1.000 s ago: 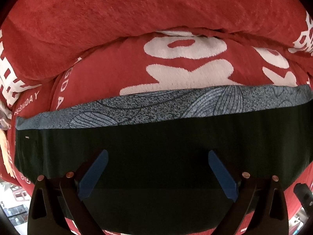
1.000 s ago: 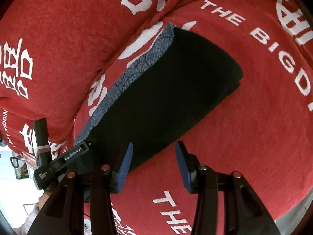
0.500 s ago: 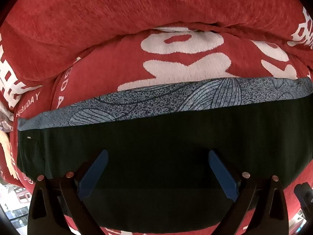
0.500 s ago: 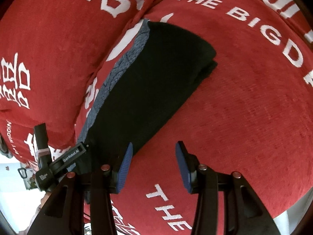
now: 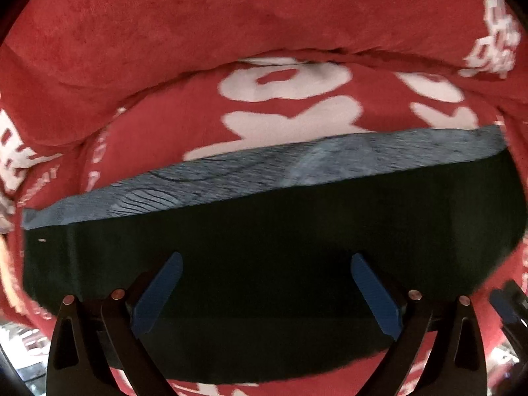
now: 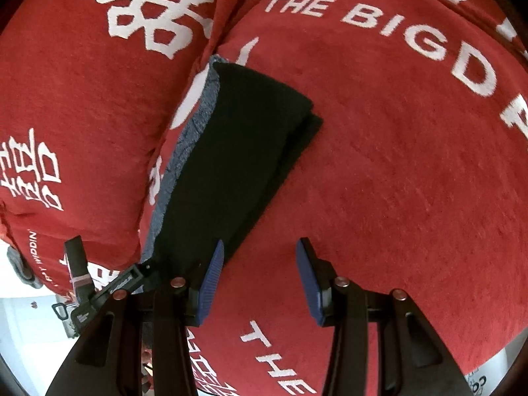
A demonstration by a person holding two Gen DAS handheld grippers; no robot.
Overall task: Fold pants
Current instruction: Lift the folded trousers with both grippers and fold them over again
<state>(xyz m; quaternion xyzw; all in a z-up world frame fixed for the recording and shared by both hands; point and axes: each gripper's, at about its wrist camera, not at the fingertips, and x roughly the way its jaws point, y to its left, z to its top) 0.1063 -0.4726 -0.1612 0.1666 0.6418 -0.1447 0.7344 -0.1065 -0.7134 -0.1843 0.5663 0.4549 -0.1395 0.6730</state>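
The folded black pants (image 5: 280,231) lie flat on a red sofa seat cushion (image 6: 396,151), with a grey patterned strip (image 5: 297,168) showing along their far edge. My left gripper (image 5: 265,260) points straight down over the pants, open, with nothing between its blue pads. In the right wrist view the pants (image 6: 244,138) stretch away to the upper left with the grey strip (image 6: 184,151) on their left side. Beside the pants' near corner, my right gripper (image 6: 260,244) stands open over bare cushion. The left gripper's black body (image 6: 109,292) shows at the lower left.
A red back cushion (image 5: 231,23) with white lettering rises behind the seat. More red cushion with white characters (image 6: 82,82) is at the left. The seat's front edge and a pale floor (image 6: 19,330) show at the lower left.
The right gripper has drawn back and right along the cushion, so the pants look smaller and further up-left. The left gripper has lifted slightly over the pants. Both stay open.
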